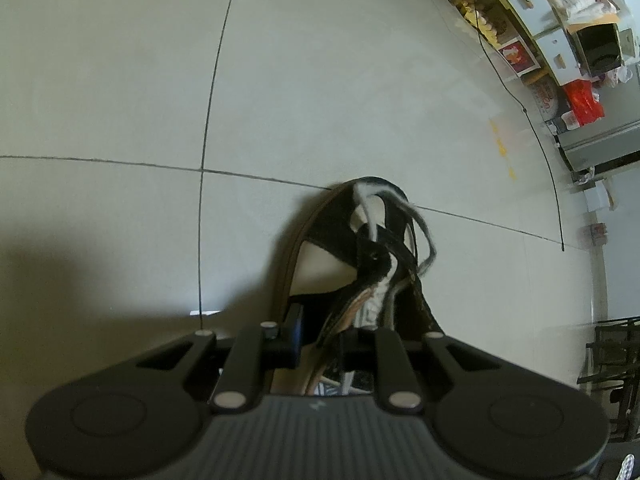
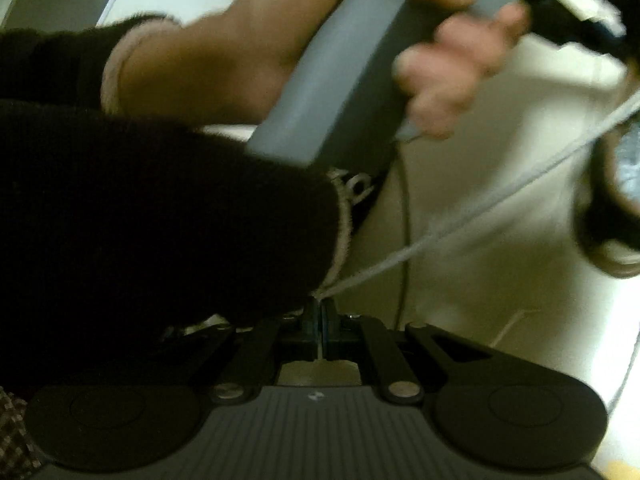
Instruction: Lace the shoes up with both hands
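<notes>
- A black-and-cream shoe (image 1: 340, 256) stands on a pale tiled floor (image 1: 120, 80), its collar pinched between the jaws of the left gripper (image 1: 320, 340), toe pointing away toward the far tiles.
- A grey-white lace (image 1: 424, 236) loops out of the upper eyelets and hangs off the shoe's right side, blurred.
- Bare floor lies far and left of the shoe; a thin black cable (image 1: 536, 136) and a cluttered shelf (image 1: 560, 40) run along the far right edge.
- In the right wrist view, the right gripper (image 2: 320, 316) has its jaws pressed together on the lace (image 2: 480, 204), which runs taut from the pads up to the right, toward the shoe (image 2: 616, 184) at the frame's edge.
- Only this view shows the person's left hand (image 2: 440, 56) wrapped around the grey handle (image 2: 340, 80) of the other gripper, and a dark sleeve (image 2: 160, 216) crowding the near left.
- The right wrist view is heavily blurred.
</notes>
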Demonstrator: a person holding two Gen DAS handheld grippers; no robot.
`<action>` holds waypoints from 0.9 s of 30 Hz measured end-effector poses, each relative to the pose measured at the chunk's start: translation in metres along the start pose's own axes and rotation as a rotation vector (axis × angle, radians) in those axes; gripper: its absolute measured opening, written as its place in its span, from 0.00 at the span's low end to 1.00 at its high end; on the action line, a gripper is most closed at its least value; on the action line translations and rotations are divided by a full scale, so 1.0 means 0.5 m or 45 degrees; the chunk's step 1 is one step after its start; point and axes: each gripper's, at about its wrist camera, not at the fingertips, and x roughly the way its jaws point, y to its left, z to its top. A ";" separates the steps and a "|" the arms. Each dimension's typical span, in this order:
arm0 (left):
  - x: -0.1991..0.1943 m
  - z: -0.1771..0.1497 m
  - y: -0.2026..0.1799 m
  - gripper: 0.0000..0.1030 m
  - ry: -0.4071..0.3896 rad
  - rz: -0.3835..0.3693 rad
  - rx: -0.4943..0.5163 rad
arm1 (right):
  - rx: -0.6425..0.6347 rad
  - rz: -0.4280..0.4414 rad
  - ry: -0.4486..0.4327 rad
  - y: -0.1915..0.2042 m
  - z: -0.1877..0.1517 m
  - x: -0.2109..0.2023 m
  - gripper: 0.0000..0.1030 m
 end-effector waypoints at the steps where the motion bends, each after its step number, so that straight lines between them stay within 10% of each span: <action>1: 0.001 0.000 0.000 0.17 0.001 -0.001 0.001 | -0.015 0.015 0.021 0.009 -0.001 0.011 0.03; 12: 0.004 0.006 -0.008 0.17 0.019 0.004 0.047 | -0.088 0.045 0.135 0.065 -0.025 0.068 0.03; 15: 0.004 0.011 -0.011 0.18 0.038 0.006 0.108 | -0.082 -0.092 0.096 0.056 -0.020 0.052 0.14; 17: 0.007 0.023 -0.014 0.19 0.083 -0.002 0.157 | -0.050 -0.167 0.039 0.041 -0.016 0.026 0.56; 27: 0.031 0.054 -0.043 0.35 0.284 0.016 0.380 | 0.129 -0.488 -0.135 -0.052 -0.034 -0.121 0.63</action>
